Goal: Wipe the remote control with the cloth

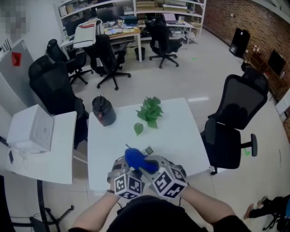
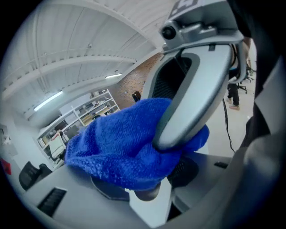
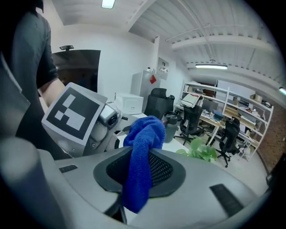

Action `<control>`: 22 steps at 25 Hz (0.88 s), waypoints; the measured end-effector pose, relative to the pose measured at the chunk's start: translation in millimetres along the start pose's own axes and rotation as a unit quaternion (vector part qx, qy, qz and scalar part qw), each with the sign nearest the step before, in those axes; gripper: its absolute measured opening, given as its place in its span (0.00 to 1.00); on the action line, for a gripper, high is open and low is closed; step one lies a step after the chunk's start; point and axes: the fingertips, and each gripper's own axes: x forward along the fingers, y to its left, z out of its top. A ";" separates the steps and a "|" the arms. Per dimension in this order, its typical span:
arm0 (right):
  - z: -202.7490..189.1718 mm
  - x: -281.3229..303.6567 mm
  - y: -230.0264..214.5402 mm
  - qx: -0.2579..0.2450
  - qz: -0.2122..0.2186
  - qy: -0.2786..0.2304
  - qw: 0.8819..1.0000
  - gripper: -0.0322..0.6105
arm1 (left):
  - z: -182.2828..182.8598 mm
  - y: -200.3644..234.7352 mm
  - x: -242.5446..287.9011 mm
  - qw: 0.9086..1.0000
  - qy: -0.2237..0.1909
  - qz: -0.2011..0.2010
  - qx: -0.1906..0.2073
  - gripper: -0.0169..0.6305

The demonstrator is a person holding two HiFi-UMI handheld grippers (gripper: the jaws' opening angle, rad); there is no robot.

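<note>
Both right gripper (image 3: pixel 137 166) fingers (image 3: pixel 203 181) clamp blue cloth (image 3: pixel 144 134); left gripper (image 2: pixel 147 201) fingers (image 2: pixel 67 210) spread under it, grip unclear; dark jug (image 1: pixel 103 110) beyond.

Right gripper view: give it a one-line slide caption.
Right gripper pinching a blue cloth, with the left gripper close alongside.

**Bright, even office light; heavy fisheye bend in the close views**

The head view is bright and evenly lit from above. The white table (image 1: pixel 181 131) is nearly washed out, and a pale streak of glare lies on the floor (image 1: pixel 198 99). Shadows under the office chairs (image 1: pixel 106 56) are short and soft. Straight lines bow towards the edges.

Both gripper views are round fisheye pictures with black corners, and the ceiling beams curve. A tube light (image 3: pixel 212 66) glows overhead, and a panel light (image 3: pixel 108 3) burns out white at the top edge. In the left gripper view the blue cloth (image 2: pixel 120 143) shows its weave clearly, while the nearest foreground is soft and shaded.
</note>
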 end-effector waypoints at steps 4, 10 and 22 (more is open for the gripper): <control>-2.6 1.1 7.5 -0.031 0.012 0.028 0.999 0.19 | 2.3 -11.1 -6.7 0.996 -0.011 -0.002 0.086 0.34; -8.7 -13.6 -1.1 -0.035 -0.018 0.034 0.999 0.19 | 15.6 -18.1 -23.4 0.990 -0.048 -0.003 0.130 0.34; -59.2 -48.6 -73.8 0.037 -0.100 0.047 0.993 0.18 | 25.2 -16.8 -41.8 0.988 -0.084 0.003 0.129 0.34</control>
